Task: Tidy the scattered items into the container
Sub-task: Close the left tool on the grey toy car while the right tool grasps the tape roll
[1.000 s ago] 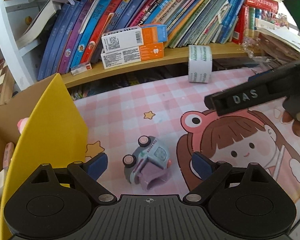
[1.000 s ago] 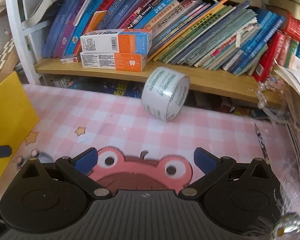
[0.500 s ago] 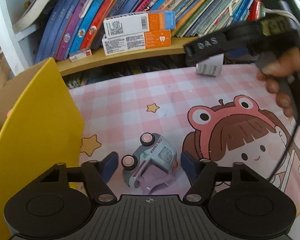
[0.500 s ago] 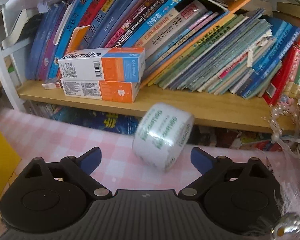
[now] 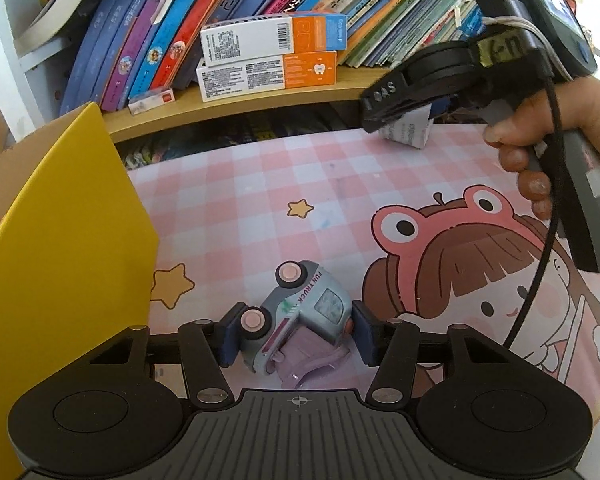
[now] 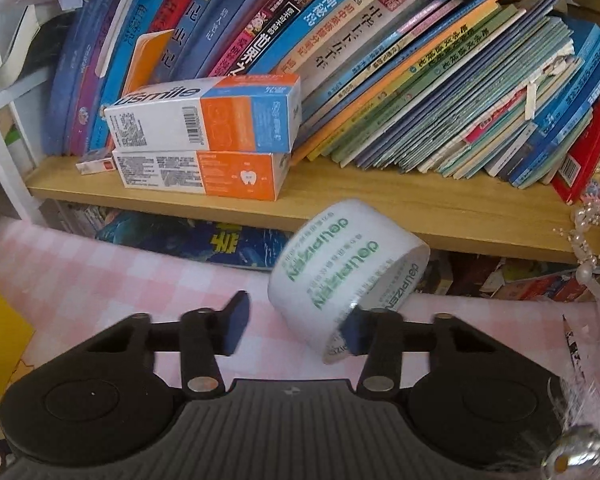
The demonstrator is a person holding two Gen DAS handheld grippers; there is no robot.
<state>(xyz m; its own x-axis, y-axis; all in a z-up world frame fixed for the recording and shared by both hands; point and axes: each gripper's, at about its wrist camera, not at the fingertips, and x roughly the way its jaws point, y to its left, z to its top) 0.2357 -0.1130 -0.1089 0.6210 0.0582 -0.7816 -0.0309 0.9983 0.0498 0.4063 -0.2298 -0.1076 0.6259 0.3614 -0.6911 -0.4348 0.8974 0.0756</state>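
A small grey toy truck (image 5: 300, 316) with pink wheels lies on its side on the pink checked mat. My left gripper (image 5: 296, 336) has closed on it, both blue pads against its sides. A roll of white tape (image 6: 346, 276) with green print stands tilted on the mat by the shelf. My right gripper (image 6: 296, 326) is around it, the right pad touching the roll's rim, the left pad still apart. The right gripper also shows in the left wrist view (image 5: 404, 108) over the tape (image 5: 408, 132). The yellow cardboard box flap (image 5: 56, 240) stands at left.
A wooden shelf (image 6: 380, 208) with leaning books and two toothpaste boxes (image 6: 204, 140) runs along the back. A pencil (image 6: 574, 348) lies at right on the mat. Beads and clutter sit at the far right.
My left gripper moved forward and closed its jaws onto the toy truck. My right gripper advanced to the tape roll and narrowed around it; the roll has tilted.
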